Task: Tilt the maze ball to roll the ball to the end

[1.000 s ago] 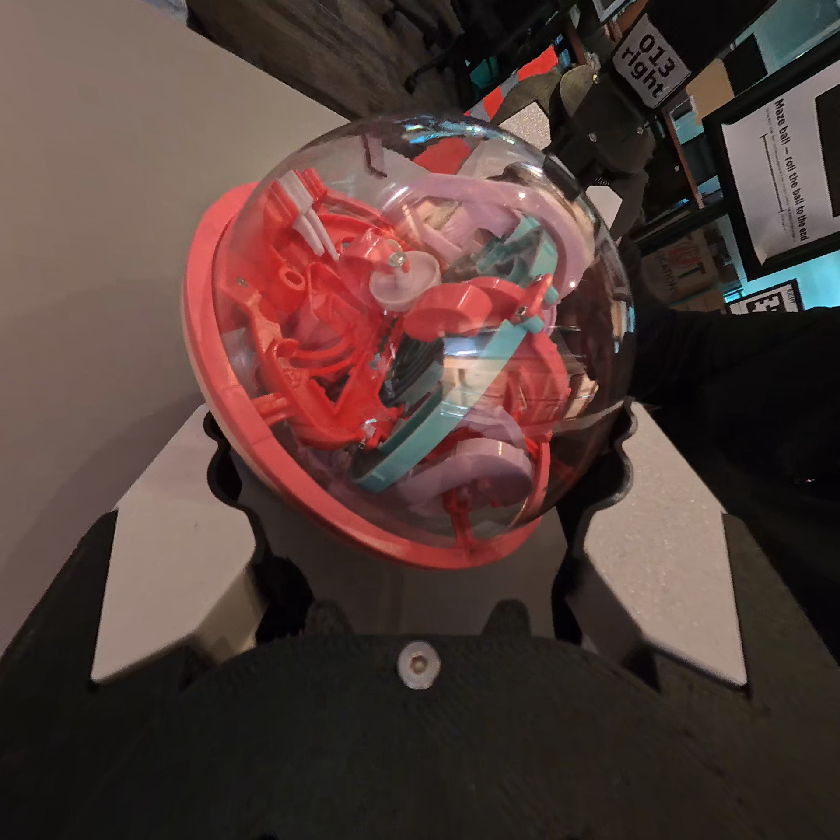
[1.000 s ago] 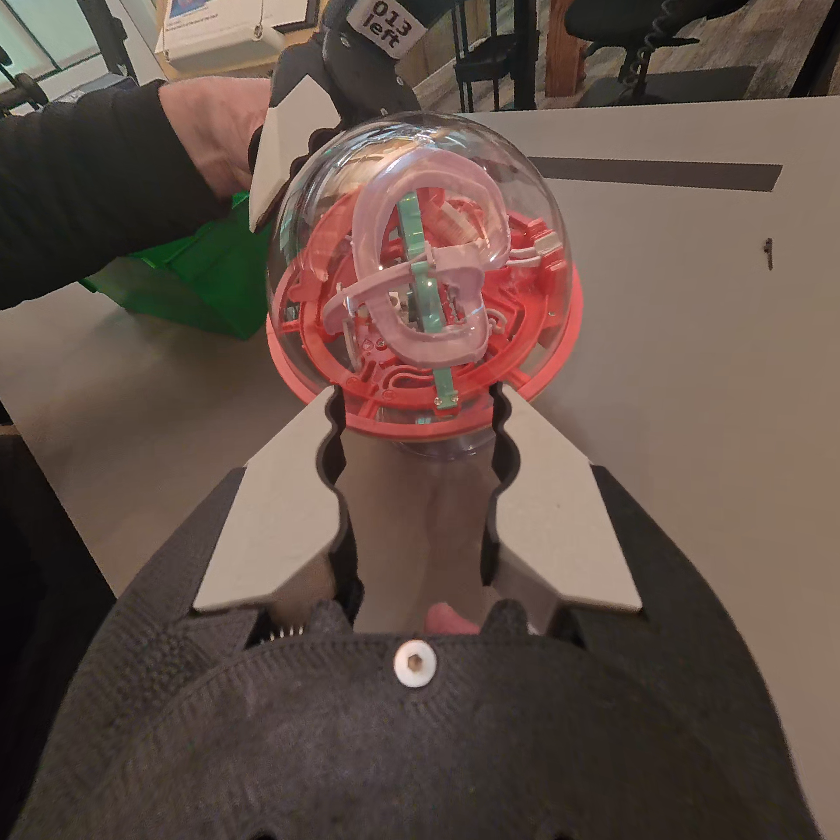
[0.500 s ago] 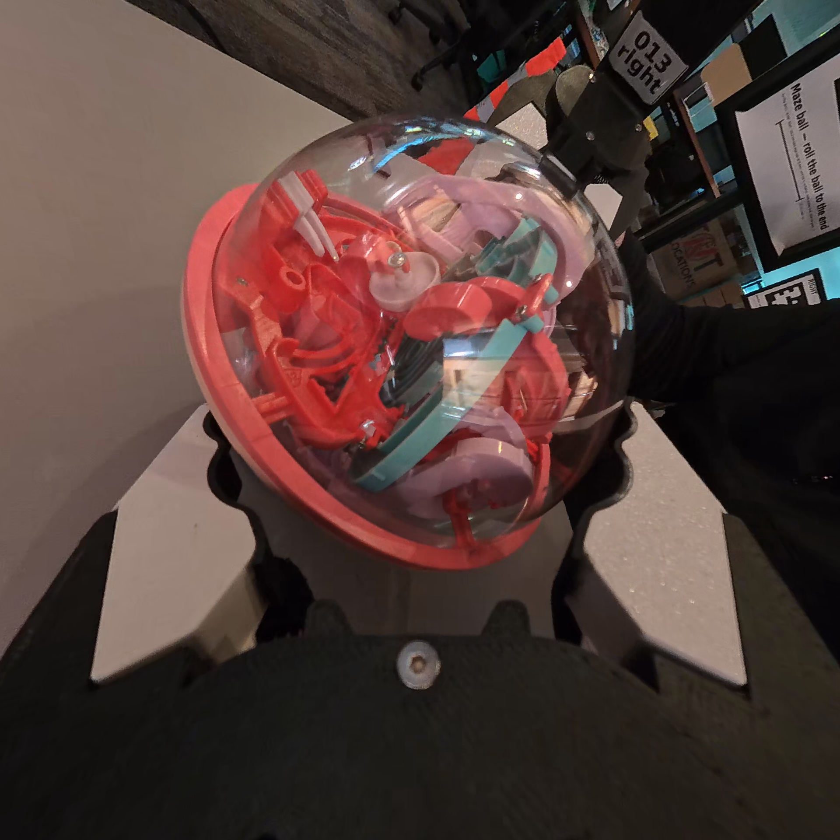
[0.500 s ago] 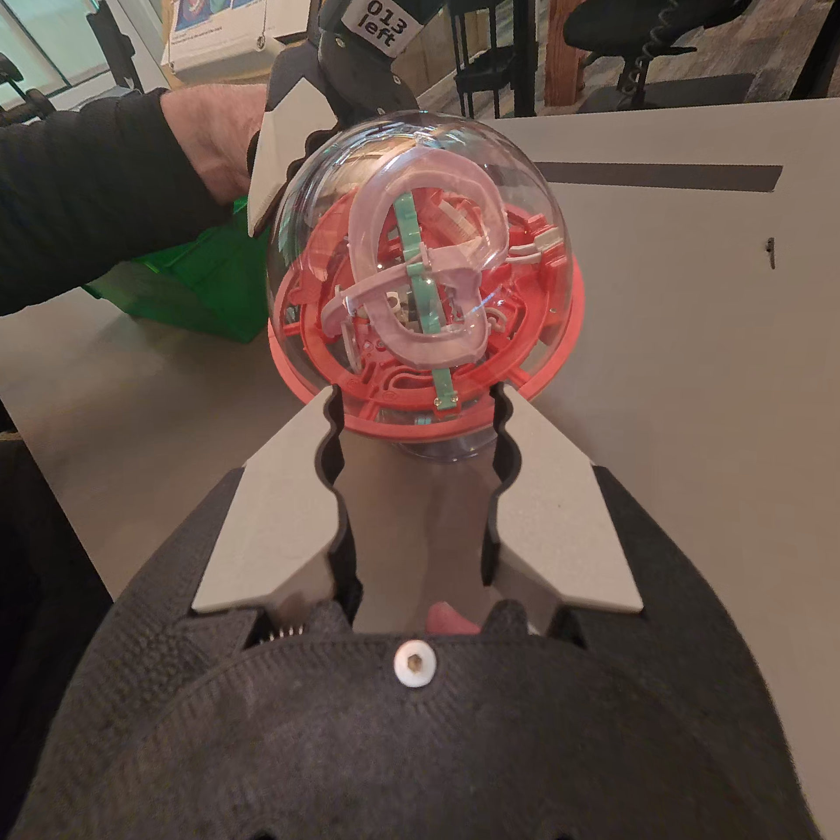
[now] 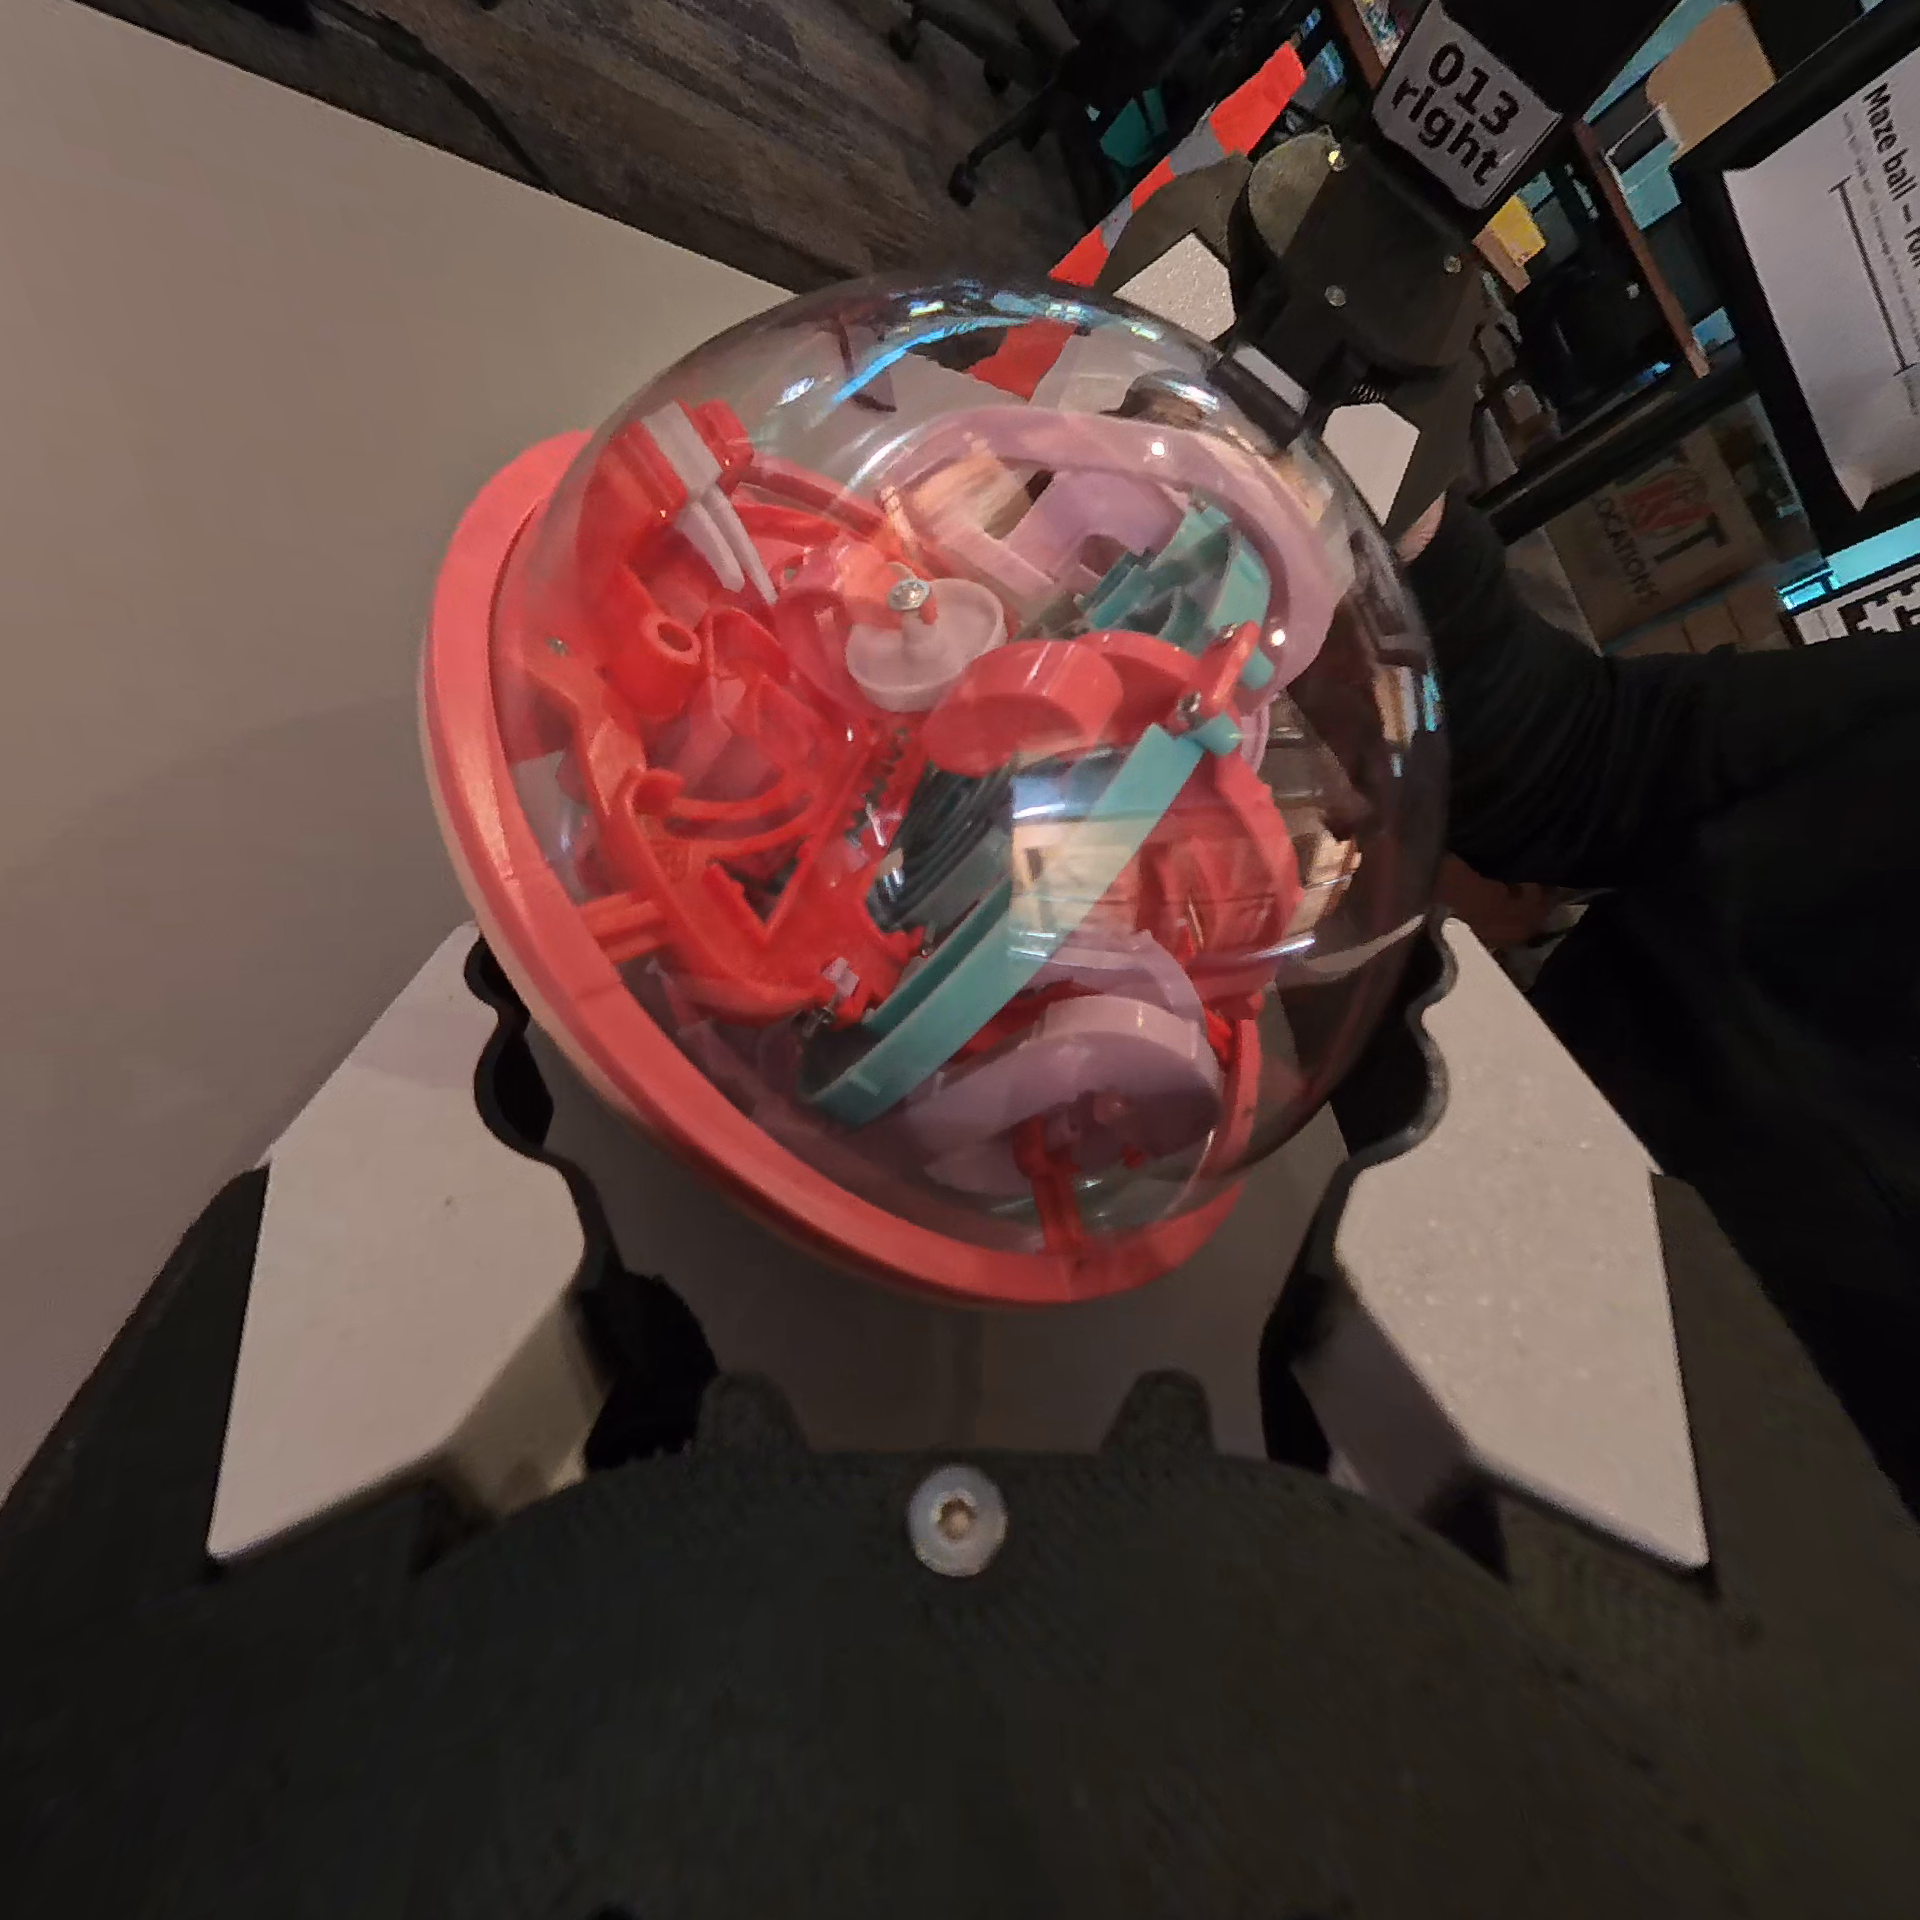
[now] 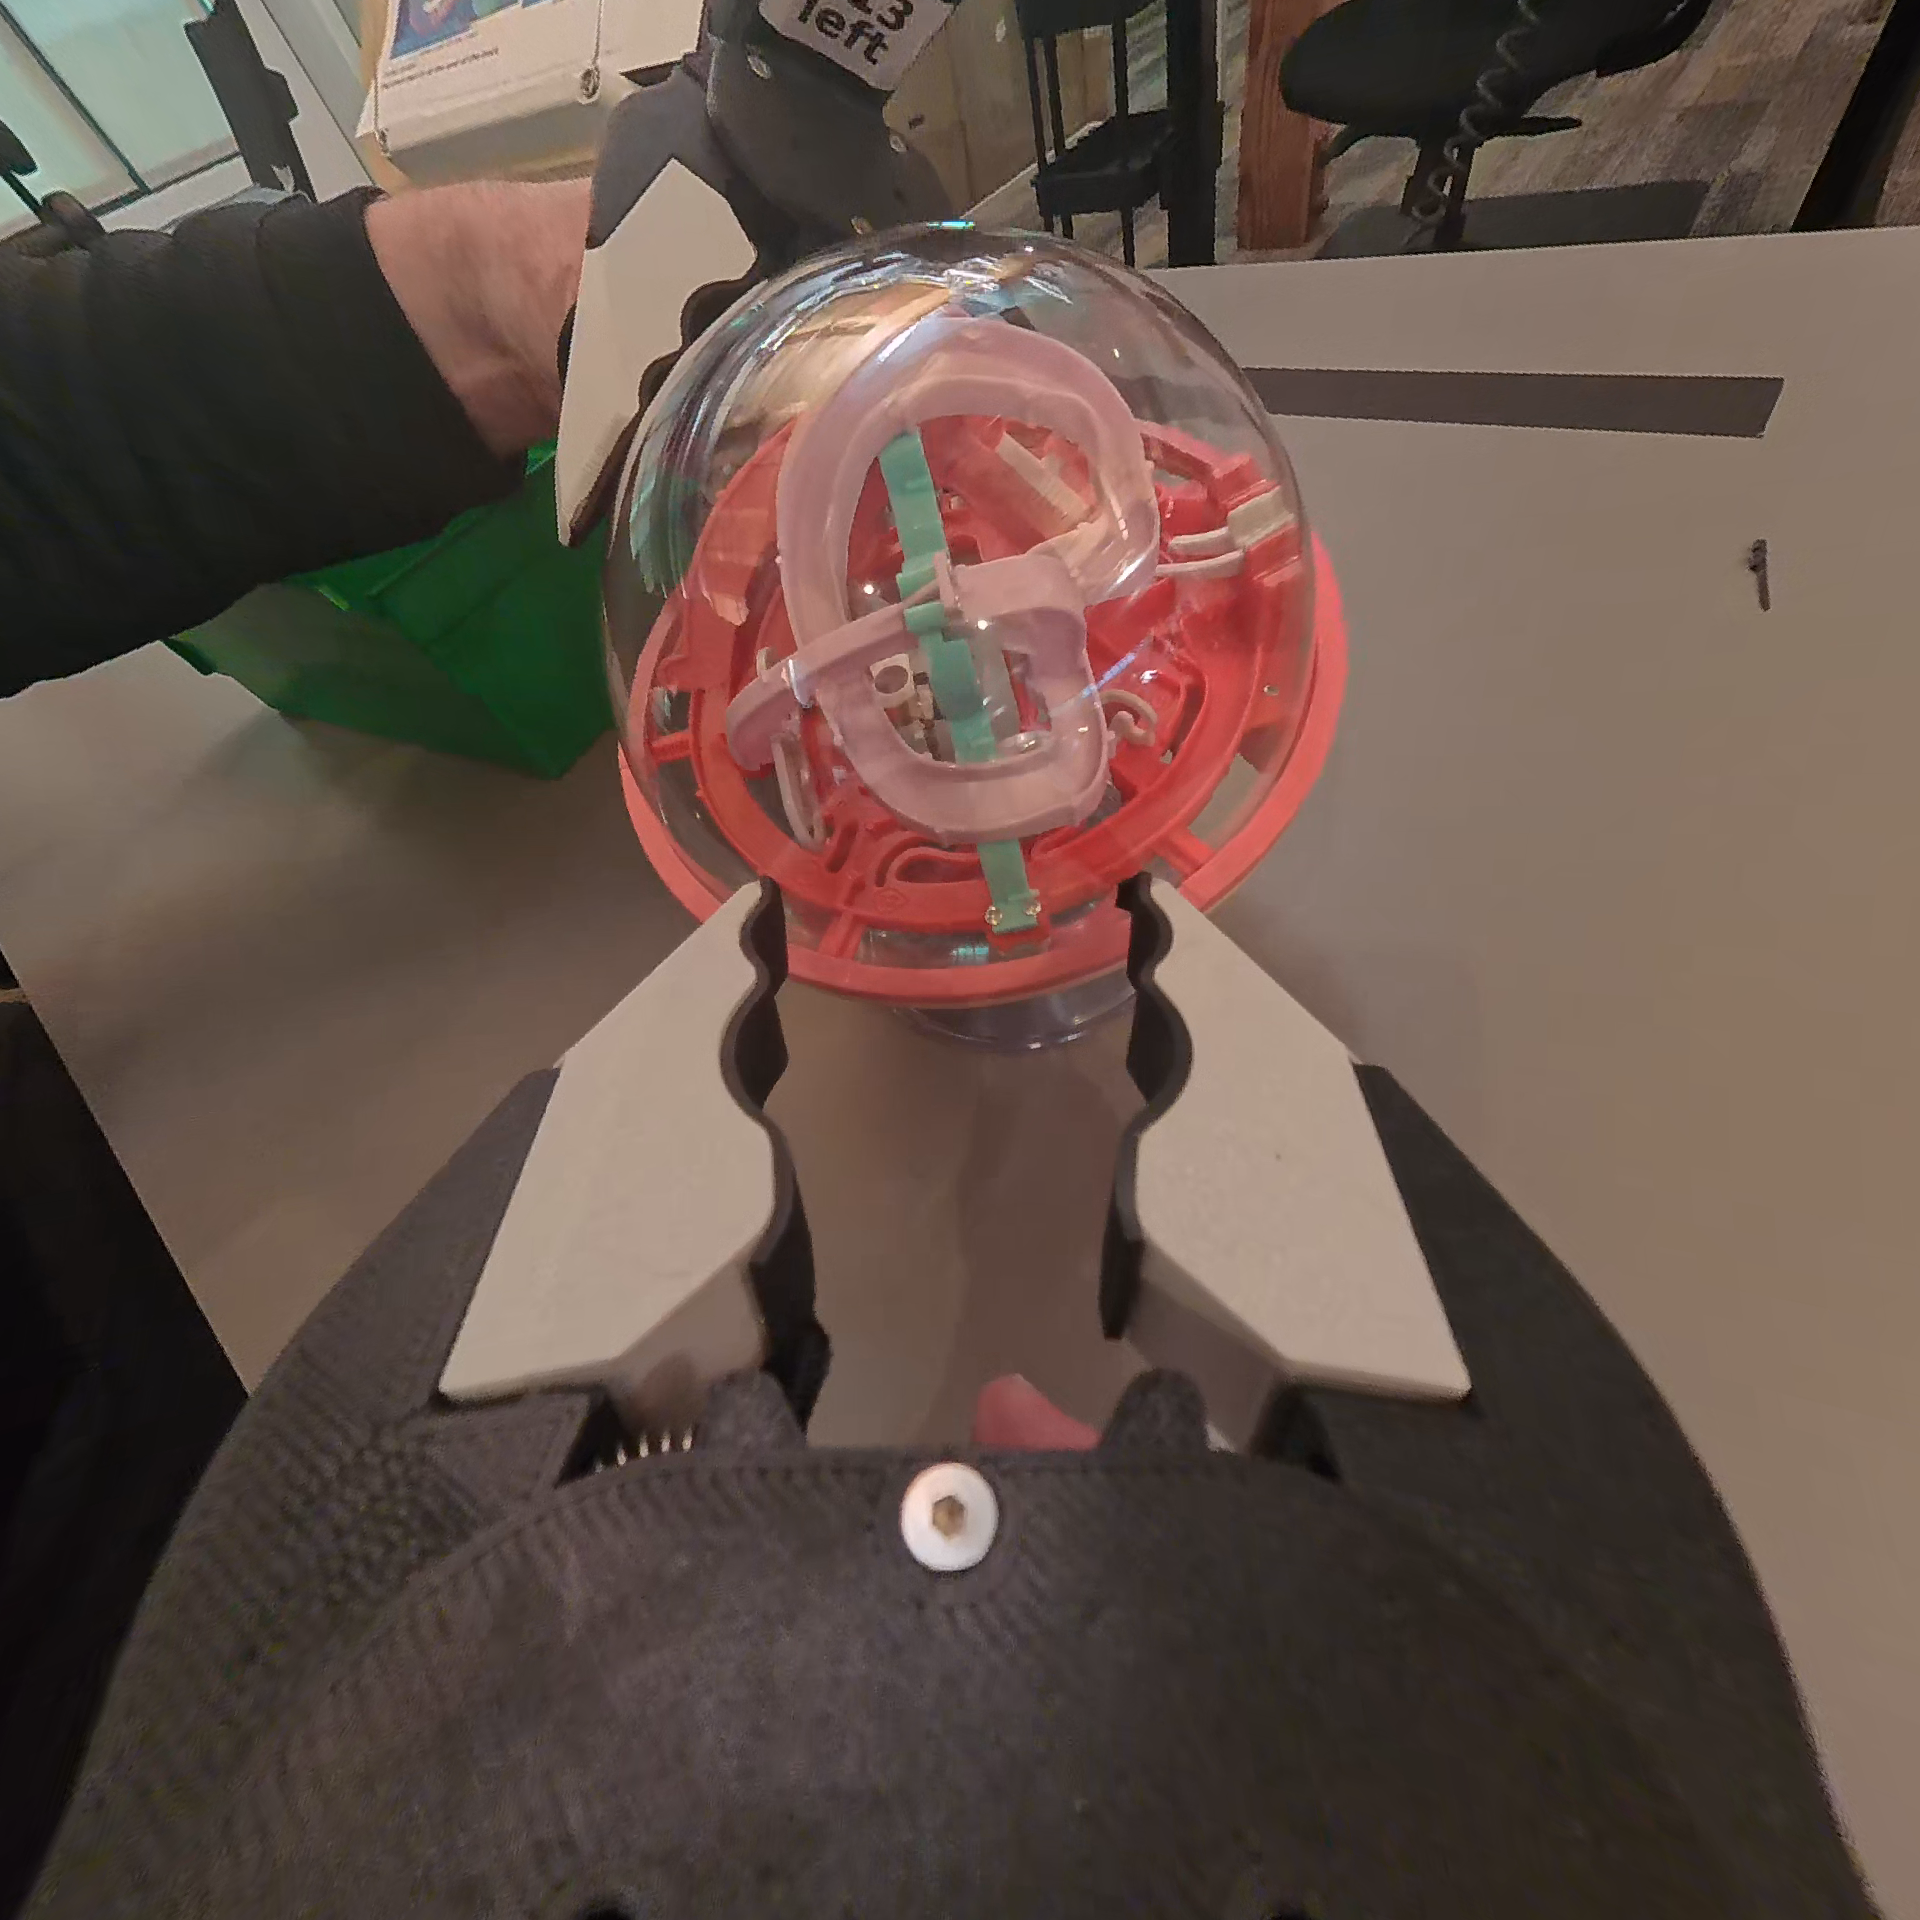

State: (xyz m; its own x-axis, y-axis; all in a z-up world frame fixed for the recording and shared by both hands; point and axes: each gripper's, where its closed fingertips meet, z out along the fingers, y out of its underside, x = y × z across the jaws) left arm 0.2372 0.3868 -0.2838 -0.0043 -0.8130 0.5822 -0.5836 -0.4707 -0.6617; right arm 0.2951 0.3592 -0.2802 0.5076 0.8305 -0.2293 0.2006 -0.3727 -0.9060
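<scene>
Since a second ago the maze ball (image 6: 961, 634) has tipped slightly in my right view: the clear dome leans further toward the top of the frame, and the other gripper's tag at the upper edge is now partly cut off. In the left view little has changed; the background at upper right has slid a bit.

Nearest in the right view, my right gripper (image 6: 951, 914) is spread a moderate way, its grey fingers (image 6: 665, 1122) pressing either side of the ball's lower part at the red rim. The ball fills the frame's centre, held up off the grey table (image 6: 1558, 831). Beyond it at upper left are the left gripper's finger (image 6: 623, 343) against the dome, a hand (image 6: 468, 301) in a dark sleeve, and a green bin (image 6: 436, 644).

In the left view, my left gripper (image 5: 961, 935) is opened wide, gripping the maze ball (image 5: 935, 831) at centre. The right gripper (image 5: 1340, 281) sits behind it, upper right.
</scene>
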